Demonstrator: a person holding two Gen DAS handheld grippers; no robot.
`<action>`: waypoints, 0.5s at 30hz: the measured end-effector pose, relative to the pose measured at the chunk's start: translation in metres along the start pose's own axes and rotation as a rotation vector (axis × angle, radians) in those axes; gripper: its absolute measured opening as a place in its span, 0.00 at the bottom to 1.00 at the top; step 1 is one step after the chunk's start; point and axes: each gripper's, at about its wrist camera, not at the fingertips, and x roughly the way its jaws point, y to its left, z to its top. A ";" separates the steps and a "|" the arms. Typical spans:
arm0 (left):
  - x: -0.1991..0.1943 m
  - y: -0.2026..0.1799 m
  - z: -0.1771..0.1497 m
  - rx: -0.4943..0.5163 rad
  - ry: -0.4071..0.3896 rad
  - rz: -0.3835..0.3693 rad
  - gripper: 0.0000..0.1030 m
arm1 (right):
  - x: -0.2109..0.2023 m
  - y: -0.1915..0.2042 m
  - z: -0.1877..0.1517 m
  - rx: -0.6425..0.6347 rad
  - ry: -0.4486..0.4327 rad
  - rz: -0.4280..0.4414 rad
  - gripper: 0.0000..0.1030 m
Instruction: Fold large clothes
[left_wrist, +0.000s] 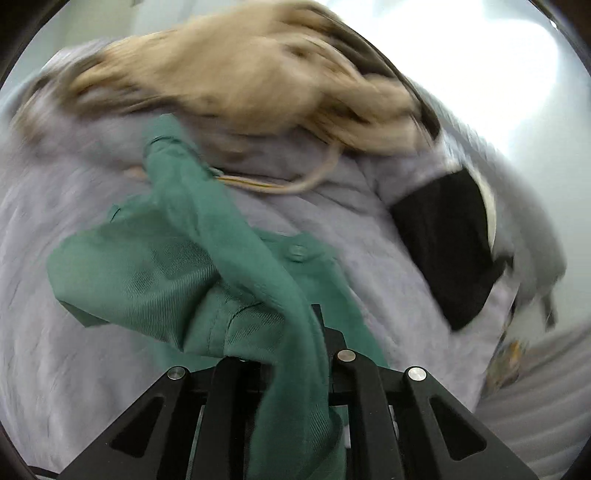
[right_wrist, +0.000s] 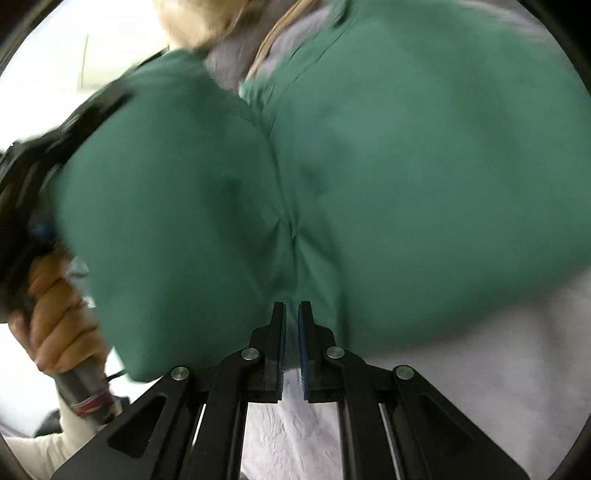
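Through the left wrist camera I see my left gripper (left_wrist: 295, 354) with its fingers clamped on a fold of the green shirt (left_wrist: 159, 266); the cloth runs up and away leftward over the lavender sheet (left_wrist: 55, 332).

Through the right wrist camera my right gripper (right_wrist: 291, 332) pinches the shirt's edge at a seam, fingers closed on it, the shirt ballooning straight ahead. The person's hand (right_wrist: 55, 314) holds the left gripper at the left, so I judge the shirt's span runs between my two grips.
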 end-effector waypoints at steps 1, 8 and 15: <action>0.018 -0.019 0.002 0.047 0.024 0.020 0.13 | -0.013 -0.010 -0.001 0.020 -0.019 0.010 0.07; 0.138 -0.079 -0.015 0.183 0.184 0.178 0.32 | -0.044 -0.066 -0.007 0.147 -0.054 0.008 0.11; 0.099 -0.093 -0.015 0.180 0.068 0.044 0.79 | -0.060 -0.071 -0.017 0.157 -0.082 -0.019 0.12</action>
